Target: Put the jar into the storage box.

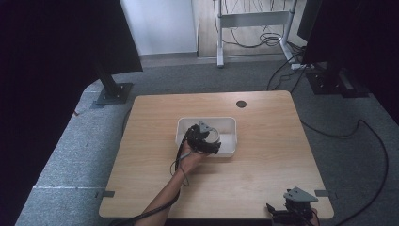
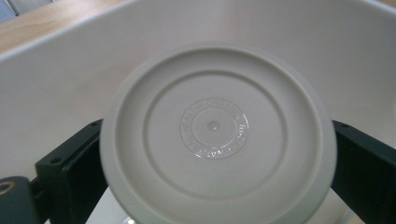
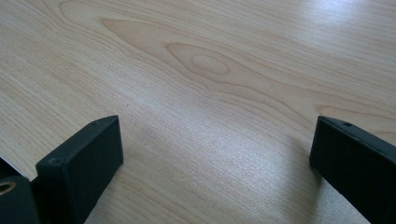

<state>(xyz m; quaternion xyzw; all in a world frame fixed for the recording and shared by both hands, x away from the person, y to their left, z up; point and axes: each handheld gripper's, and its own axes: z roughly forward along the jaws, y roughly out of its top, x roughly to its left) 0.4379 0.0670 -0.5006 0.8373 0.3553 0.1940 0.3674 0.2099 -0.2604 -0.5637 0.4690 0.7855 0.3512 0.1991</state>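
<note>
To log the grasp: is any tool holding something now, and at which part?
The left tool holds a round white lid by its opposite edges, inside the white bin. The right tool holds nothing.

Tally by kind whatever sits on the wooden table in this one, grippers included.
White rectangular plastic bin: 1
Round off-white plastic lid, gripped over the bin: 1
Black two-jaw grippers, left gripper and right gripper: 2
Total: 4

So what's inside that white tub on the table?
Inside the white tub, the left gripper grips a round white lid between its fingers. The lid and gripper hide much of the tub's floor, so anything beneath them can't be seen.
</note>
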